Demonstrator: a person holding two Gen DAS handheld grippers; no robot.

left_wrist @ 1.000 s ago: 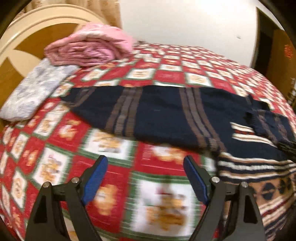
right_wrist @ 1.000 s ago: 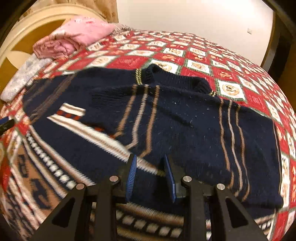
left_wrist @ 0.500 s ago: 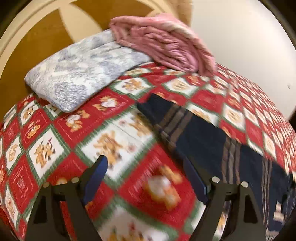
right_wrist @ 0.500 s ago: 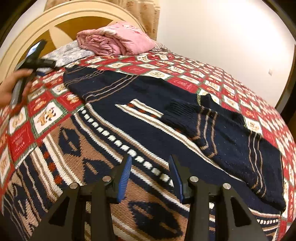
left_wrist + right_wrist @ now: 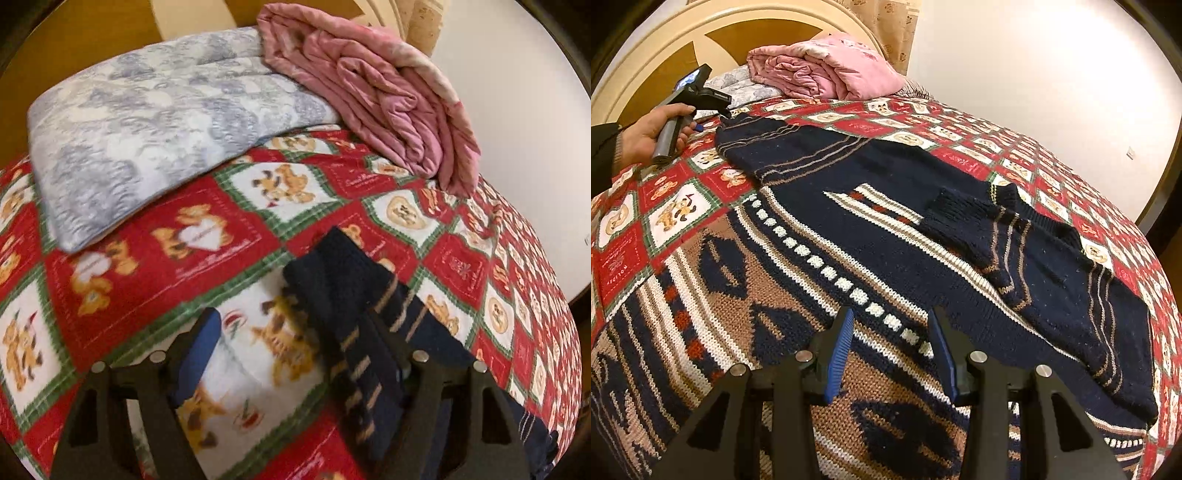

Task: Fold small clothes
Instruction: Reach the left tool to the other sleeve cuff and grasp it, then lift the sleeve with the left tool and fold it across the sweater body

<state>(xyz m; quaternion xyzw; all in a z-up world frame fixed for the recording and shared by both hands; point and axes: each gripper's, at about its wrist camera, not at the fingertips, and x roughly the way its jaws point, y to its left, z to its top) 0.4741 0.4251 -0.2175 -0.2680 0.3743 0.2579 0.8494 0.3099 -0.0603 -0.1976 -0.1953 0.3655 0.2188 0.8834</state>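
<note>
A navy knitted sweater (image 5: 886, 221) with tan stripes and a brown patterned hem lies flat on the bed. One sleeve (image 5: 979, 229) is folded across its chest. The other sleeve (image 5: 351, 306) stretches out toward the headboard. My left gripper (image 5: 295, 332) straddles that sleeve's cuff. Its jaws are wide and closing, with the cuff between them and draped over the right finger; the pads do not press on it. A hand (image 5: 646, 136) holds that left gripper (image 5: 709, 123) at the far left. My right gripper (image 5: 892, 321) hovers open over the patterned hem area, holding nothing.
A red, green and white teddy-bear bedspread (image 5: 221, 229) covers the bed. A grey-blue floral pillow (image 5: 147, 129) and a folded pink quilt (image 5: 388, 103) lie by the cream and wood headboard (image 5: 646, 55). A white wall stands behind.
My left gripper has swung along the outstretched sleeve to its cuff and rolled, and its jaws have narrowed a little. My right gripper has shifted from the chest to the patterned hem, and its jaws have widened.
</note>
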